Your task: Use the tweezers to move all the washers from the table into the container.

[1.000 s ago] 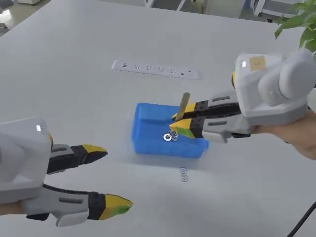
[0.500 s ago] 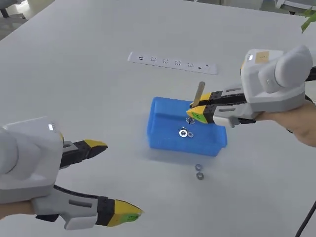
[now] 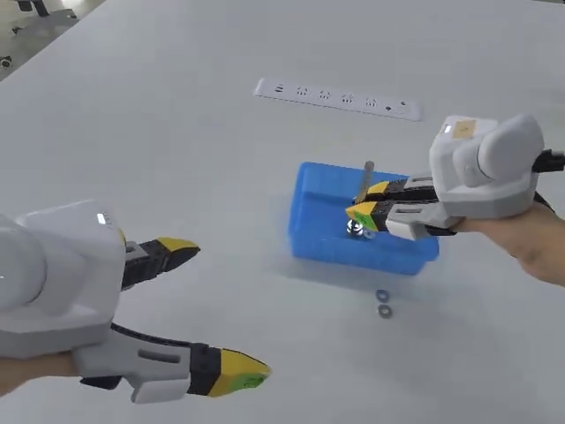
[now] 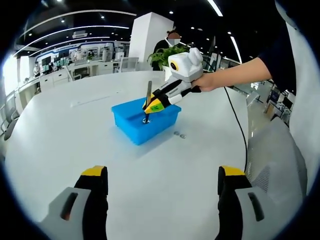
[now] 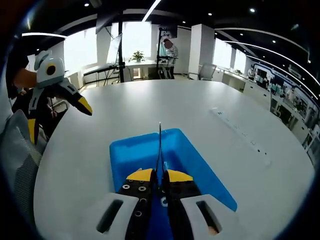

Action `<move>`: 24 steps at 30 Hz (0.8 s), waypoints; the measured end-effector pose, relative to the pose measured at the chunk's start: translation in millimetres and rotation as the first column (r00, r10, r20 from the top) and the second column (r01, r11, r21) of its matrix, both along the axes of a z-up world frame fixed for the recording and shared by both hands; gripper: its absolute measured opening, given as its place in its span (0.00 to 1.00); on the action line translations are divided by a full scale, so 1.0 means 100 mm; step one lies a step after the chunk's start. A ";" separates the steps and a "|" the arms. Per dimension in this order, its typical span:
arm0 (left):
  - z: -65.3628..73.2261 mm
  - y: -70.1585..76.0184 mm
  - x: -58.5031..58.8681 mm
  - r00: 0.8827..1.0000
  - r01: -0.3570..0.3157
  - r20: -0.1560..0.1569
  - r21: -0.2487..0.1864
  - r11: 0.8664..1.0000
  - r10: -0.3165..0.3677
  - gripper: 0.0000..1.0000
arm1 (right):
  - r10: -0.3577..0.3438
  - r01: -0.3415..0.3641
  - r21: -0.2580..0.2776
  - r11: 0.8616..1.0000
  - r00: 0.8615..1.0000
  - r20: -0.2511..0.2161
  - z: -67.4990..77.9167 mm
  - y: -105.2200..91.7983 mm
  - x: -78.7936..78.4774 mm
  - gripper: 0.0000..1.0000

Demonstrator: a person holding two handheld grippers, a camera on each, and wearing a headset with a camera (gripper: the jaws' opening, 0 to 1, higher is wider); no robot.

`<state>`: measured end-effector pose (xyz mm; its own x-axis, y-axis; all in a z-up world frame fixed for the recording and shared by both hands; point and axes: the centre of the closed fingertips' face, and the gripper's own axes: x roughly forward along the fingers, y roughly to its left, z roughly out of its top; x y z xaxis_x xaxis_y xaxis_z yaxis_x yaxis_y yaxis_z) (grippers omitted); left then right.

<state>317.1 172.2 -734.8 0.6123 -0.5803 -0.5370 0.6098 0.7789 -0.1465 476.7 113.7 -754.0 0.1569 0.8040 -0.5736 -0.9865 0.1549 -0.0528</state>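
1. Between the closed fingers (image 5: 141, 176) of the right gripper (image 3: 360, 215), the tweezers (image 3: 367, 177) are clamped. Their upper end rises above the fingertips and their lower tips point down into the blue container (image 3: 318, 240).
2. Directly beneath those fingertips, one washer (image 3: 355, 229) sits inside the container at the lower tips of the tweezers. Whether the tips grip it cannot be told.
3. Below the right fingers and outside the container's near wall, two more washers (image 3: 383, 303) lie side by side, just apart from the wall, on the white tabletop (image 3: 177, 132).
4. The left gripper (image 3: 221, 314) hovers over the tabletop with its fingers spread wide apart and bare surface showing between them. It is well apart from the container.
5. Seen from the left gripper view, the container, the right gripper and the two loose washers lie straight ahead, framed between the two yellow-tipped fingers.
6. Seen from the right gripper view, the tweezers run forward as a thin line from the meeting point of the two fingers, over the container's open interior. The left gripper appears far off to the left of the fingertips.
7. Beyond the right fingertips, past the container's far wall, a white power strip (image 3: 335, 98) lies flat on the tabletop, well apart from the container.
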 end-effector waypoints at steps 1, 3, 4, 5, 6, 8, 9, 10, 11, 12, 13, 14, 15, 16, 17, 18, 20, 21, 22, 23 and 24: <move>0.00 0.01 0.00 1.000 -0.002 0.001 0.005 1.000 0.002 0.97 | 0.003 -0.003 -0.002 1.000 1.000 0.002 0.00 0.00 0.00 0.09; -0.02 0.02 0.00 1.000 -0.002 -0.003 0.012 1.000 0.002 0.97 | 0.007 -0.007 -0.006 1.000 1.000 0.010 0.01 0.01 0.00 0.09; -0.02 0.02 0.00 1.000 -0.002 -0.004 0.013 1.000 0.002 0.97 | 0.010 -0.010 -0.006 1.000 1.000 0.012 0.01 0.01 0.00 0.09; -0.02 0.01 0.00 1.000 -0.002 -0.003 0.013 1.000 0.002 0.97 | 0.012 -0.012 -0.004 1.000 1.000 0.013 0.02 0.01 0.00 0.09; -0.02 0.00 0.01 1.000 0.000 -0.002 0.013 1.000 0.000 0.97 | 0.013 -0.013 0.001 1.000 1.000 0.015 0.04 0.02 -0.01 0.10; -0.01 -0.03 0.01 1.000 0.003 -0.002 0.005 1.000 -0.003 0.96 | 0.017 -0.018 0.009 1.000 1.000 0.022 0.07 0.02 -0.02 0.10; -0.01 -0.05 0.01 1.000 0.004 -0.002 0.002 1.000 -0.004 0.96 | 0.019 -0.019 0.011 1.000 0.999 0.027 0.09 0.02 -0.02 0.10; -0.01 -0.06 0.01 1.000 0.005 -0.002 0.002 1.000 -0.005 0.96 | 0.021 -0.022 0.012 1.000 0.999 0.032 0.10 0.02 -0.02 0.10; -0.01 -0.08 0.01 1.000 0.010 -0.003 0.003 1.000 -0.010 0.96 | 0.023 -0.024 0.015 1.000 0.999 0.032 0.11 0.02 -0.02 0.10; -0.01 -0.09 0.01 1.000 0.012 -0.002 0.002 1.000 -0.012 0.96 | 0.023 -0.023 0.016 1.000 0.999 0.034 0.11 0.02 -0.02 0.10; -0.01 -0.10 0.01 1.000 0.014 -0.001 0.000 1.000 -0.014 0.96 | 0.027 -0.027 0.013 1.000 0.999 0.041 0.11 0.02 -0.02 0.10; -0.01 -0.11 0.01 1.000 0.016 -0.002 -0.002 1.000 -0.016 0.96 | 0.029 -0.030 0.010 1.000 0.999 0.040 0.11 0.01 -0.02 0.10; -0.01 -0.11 0.01 1.000 0.017 -0.003 -0.002 1.000 -0.017 0.96 | 0.030 -0.030 0.007 1.000 0.999 0.039 0.10 0.01 -0.03 0.10; 0.00 -0.12 0.01 1.000 0.020 -0.002 0.000 1.000 -0.020 0.96 | 0.031 -0.031 0.006 0.999 0.999 0.041 0.10 0.00 -0.03 0.10; 0.00 -0.12 0.01 1.000 0.021 -0.001 0.002 1.000 -0.021 0.96 | 0.029 -0.029 0.006 1.000 0.999 0.039 0.10 0.00 -0.02 0.10; 0.01 -0.11 0.02 1.000 0.019 0.001 0.002 1.000 -0.019 0.96 | 0.027 -0.027 0.008 1.000 0.999 0.037 0.10 0.00 -0.02 0.10; 0.03 -0.10 0.03 1.000 0.016 0.004 0.001 1.000 -0.016 0.96 | 0.029 -0.030 0.005 1.000 0.999 0.040 0.10 -0.01 -0.03 0.10; 0.04 -0.09 0.03 1.000 0.015 0.007 0.002 1.000 -0.015 0.97 | 0.032 -0.033 0.003 0.999 0.999 0.044 0.10 -0.01 -0.03 0.10; 0.05 -0.08 0.05 1.000 0.014 0.012 0.005 1.000 -0.015 0.97 | 0.037 -0.037 -0.001 0.999 0.998 0.049 0.10 -0.01 -0.04 0.10; 0.08 -0.07 0.07 1.000 0.014 0.019 0.007 1.000 -0.014 0.97 | 0.038 -0.038 -0.002 0.999 0.998 0.050 0.10 -0.01 -0.04 0.10; 0.10 -0.07 0.09 1.000 0.010 0.027 0.007 1.000 -0.011 0.97 | 0.041 -0.041 -0.003 0.999 0.998 0.054 0.10 -0.01 -0.05 0.10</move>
<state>326.3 165.7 -724.4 0.6205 -0.5834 -0.5241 0.6217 0.7733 -0.1247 471.6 112.8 -743.9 0.1545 0.8095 -0.5665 -0.9878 0.1142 -0.1062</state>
